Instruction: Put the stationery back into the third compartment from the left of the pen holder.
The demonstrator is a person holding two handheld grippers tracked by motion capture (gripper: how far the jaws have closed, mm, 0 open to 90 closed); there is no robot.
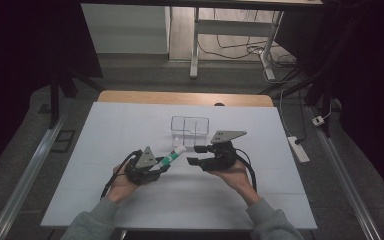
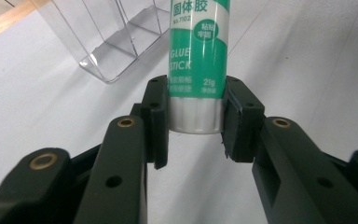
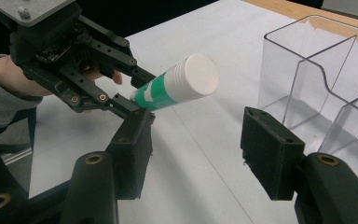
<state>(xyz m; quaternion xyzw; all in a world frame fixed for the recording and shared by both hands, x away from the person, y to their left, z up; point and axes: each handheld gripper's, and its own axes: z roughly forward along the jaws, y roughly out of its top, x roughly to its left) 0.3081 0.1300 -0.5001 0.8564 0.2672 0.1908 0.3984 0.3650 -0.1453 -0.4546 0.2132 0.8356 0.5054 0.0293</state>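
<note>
A green and white glue stick point(image 1: 172, 156) with a white cap is held off the white table, pointing toward the clear box. My left gripper point(image 1: 163, 166) is shut on its silver base end point(image 2: 196, 116), one pad on each side. In the right gripper view the glue stick point(image 3: 179, 87) hangs in the air ahead, cap toward me, with the left gripper point(image 3: 133, 103) behind it. My right gripper point(image 1: 194, 154) is open with nothing between its fingers point(image 3: 272, 156), just right of the stick's cap. A clear plastic box point(image 1: 190, 131) with compartments stands behind both grippers.
The white sheet point(image 1: 110, 135) covers the table, whose wooden far edge point(image 1: 180, 98) shows behind it. The clear box point(image 3: 317, 79) stands close on the right in the right gripper view, and the clear box point(image 2: 107, 42) is upper left in the left gripper view. A power strip point(image 1: 298, 148) lies on the floor, right.
</note>
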